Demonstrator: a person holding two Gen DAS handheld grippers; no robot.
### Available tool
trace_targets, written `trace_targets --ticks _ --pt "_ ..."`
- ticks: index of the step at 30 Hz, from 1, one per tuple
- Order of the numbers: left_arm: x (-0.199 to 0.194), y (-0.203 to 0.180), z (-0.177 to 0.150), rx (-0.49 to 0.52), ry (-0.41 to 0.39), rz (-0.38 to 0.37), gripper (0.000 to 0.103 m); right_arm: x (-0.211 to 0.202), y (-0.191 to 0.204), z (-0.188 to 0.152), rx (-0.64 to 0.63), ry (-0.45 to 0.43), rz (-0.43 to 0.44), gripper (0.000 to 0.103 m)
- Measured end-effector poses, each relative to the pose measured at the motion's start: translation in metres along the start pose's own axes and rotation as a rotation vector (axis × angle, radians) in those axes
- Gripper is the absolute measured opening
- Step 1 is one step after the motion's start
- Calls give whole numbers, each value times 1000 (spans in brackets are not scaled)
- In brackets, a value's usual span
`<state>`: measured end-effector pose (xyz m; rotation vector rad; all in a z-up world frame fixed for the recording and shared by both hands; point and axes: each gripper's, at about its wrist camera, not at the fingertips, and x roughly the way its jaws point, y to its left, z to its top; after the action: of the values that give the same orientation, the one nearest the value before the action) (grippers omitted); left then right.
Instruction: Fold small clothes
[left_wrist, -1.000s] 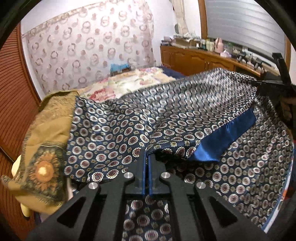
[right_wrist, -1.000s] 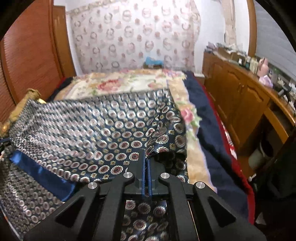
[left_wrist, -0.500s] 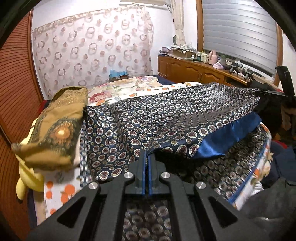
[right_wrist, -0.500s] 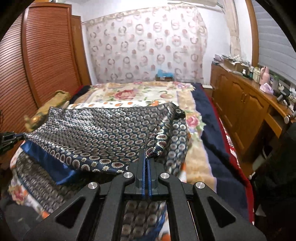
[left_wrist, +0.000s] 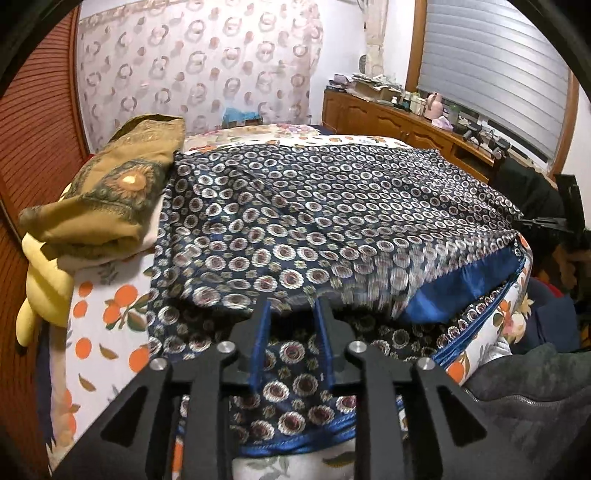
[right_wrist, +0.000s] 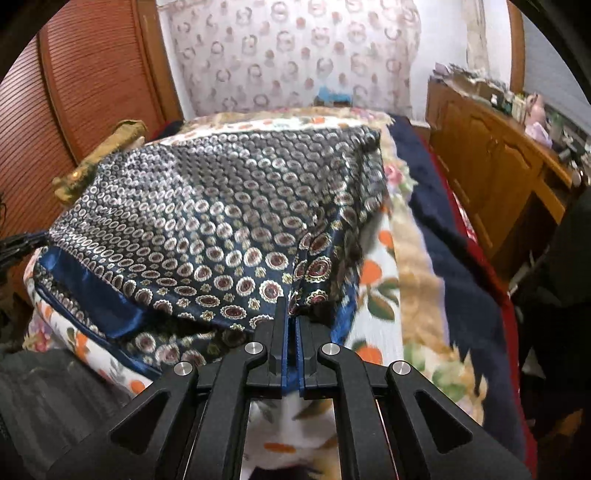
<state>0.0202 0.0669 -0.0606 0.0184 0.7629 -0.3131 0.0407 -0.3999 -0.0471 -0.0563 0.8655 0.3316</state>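
Left gripper: its jaws have just been opening and now stand parted; the folded-over edge of the patterned scarf lies just beyond the tips, no longer pinched, and a lower layer of the same cloth shows through the gap.
Right gripper: clenched tight on the scarf's near right corner, the fabric rising in a small peak from between the blue pads.
What has changed: a second ago both grippers held the scarf's edge shut and the cloth hung lifted across the bed; now the top layer has come down over the lower one, with the plain blue satin border lying near the bed's front edge.
Scarf's place: spread on the orange-print bedsheet, doubled over, its navy ring-and-medallion pattern facing up; the fold's far edge runs across the bed towards the curtain.
Neighbours: a folded mustard scarf sits just beside its left edge, on top of a yellow soft toy; a wooden sideboard stands well apart on the right.
Meaning for the task: this fold looks laid on the left side and only half let go, since the right corner is not yet freed.
Next, as a judgement: the right corner wants setting down square with the left before release, or the slippery satin may slide askew.
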Motion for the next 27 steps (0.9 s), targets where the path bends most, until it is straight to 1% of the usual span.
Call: trace_targets --ticks 1,3,4,5,6,7,9,11,13,16,19,20,22,25,26,27 --pt "-2 3 -1 -5 -5 2 28 -3 -2 -2 -2 -2 -4 1" --pt "-5 9 0 -23 -17 11 39 -10 -3 -1 -1 -15 -7 3" --pt "-6 12 0 -29 -22 11 41 -13 -4 -1 -4 -21 -14 5" --pt "-7 15 0 -37 -24 12 45 -16 -4 -1 -8 -28 -19 7" --pt "-7 18 -1 -42 -26 14 52 -19 -4 -1 -11 -37 -27 9" --pt "-6 19 -1 -47 -27 18 57 -22 -5 0 -10 -46 -33 11" --pt "-4 23 -1 -56 -25 20 58 -27 -9 0 -13 -58 -61 15" --pt "-1 25 -3 -65 -22 33 58 -24 -12 -2 -23 -50 -87 21" --pt "1 30 -5 -81 -20 53 58 -15 -14 -6 -27 -23 -104 22" --pt "4 34 -7 -102 -14 66 58 -2 -18 -13 -19 9 -96 22" --pt "4 37 -9 -107 -14 78 58 5 -17 -15 -20 17 -93 23" --pt "4 37 -9 -107 -15 81 58 7 -16 -15 -25 13 -93 26" --pt "5 38 -10 -110 -15 84 58 8 -13 -15 -34 11 -102 28" --pt "8 38 -10 -114 -13 85 58 9 -7 -16 -47 6 -111 28" --pt "9 38 -10 -115 -11 87 58 10 -5 -15 -58 7 -109 26" --pt "10 39 -11 -115 -10 86 58 9 -2 -16 -79 9 -101 22"
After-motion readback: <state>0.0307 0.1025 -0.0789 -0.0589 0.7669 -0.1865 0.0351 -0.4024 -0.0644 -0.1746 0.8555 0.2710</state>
